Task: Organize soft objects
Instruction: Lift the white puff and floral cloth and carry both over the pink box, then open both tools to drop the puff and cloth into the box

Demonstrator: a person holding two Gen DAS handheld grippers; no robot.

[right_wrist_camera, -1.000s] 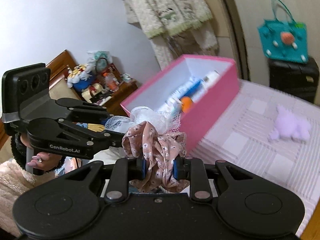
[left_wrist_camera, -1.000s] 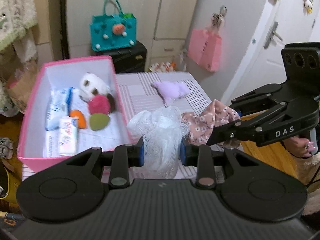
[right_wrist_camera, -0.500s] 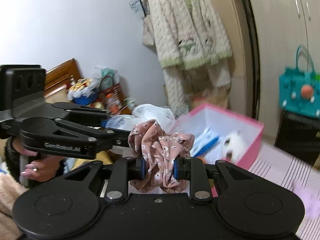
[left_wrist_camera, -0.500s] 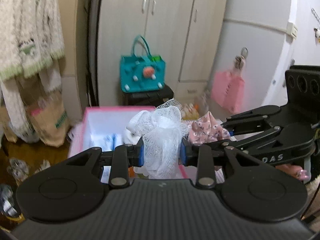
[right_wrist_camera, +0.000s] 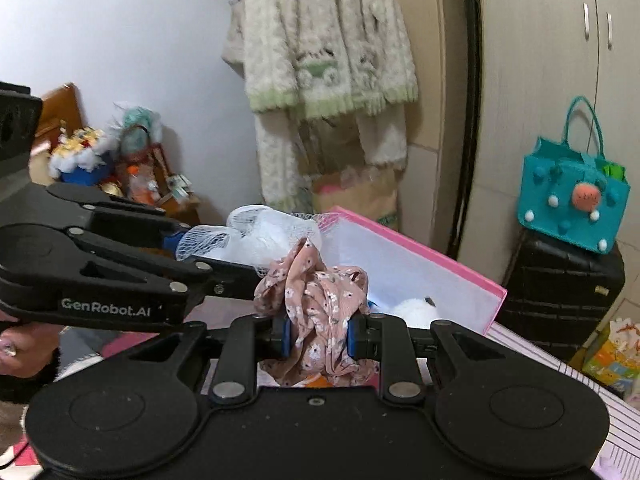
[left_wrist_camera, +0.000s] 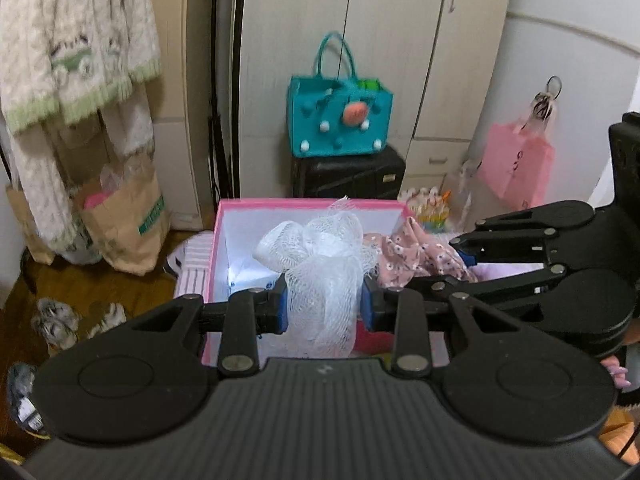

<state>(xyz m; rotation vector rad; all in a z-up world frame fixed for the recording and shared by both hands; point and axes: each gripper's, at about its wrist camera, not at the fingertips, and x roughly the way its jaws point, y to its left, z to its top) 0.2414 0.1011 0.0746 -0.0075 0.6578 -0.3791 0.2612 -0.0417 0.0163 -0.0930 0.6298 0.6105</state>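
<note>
Gripping a white mesh bath sponge (left_wrist_camera: 324,276), bunched and frilly, the left gripper (left_wrist_camera: 323,307) holds it above the near edge of the pink box (left_wrist_camera: 304,205). Just beside it, the right gripper (right_wrist_camera: 317,334) is clamped on a crumpled pink scrunchie (right_wrist_camera: 316,300) printed with small white flowers, also over the box.

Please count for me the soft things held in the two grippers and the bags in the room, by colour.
White mesh bath puff: 1
Pink floral fabric scrunchie: 1
Teal felt handbag: 1
Pink hanging bag: 1
Brown paper bag: 1
Total: 5
</note>
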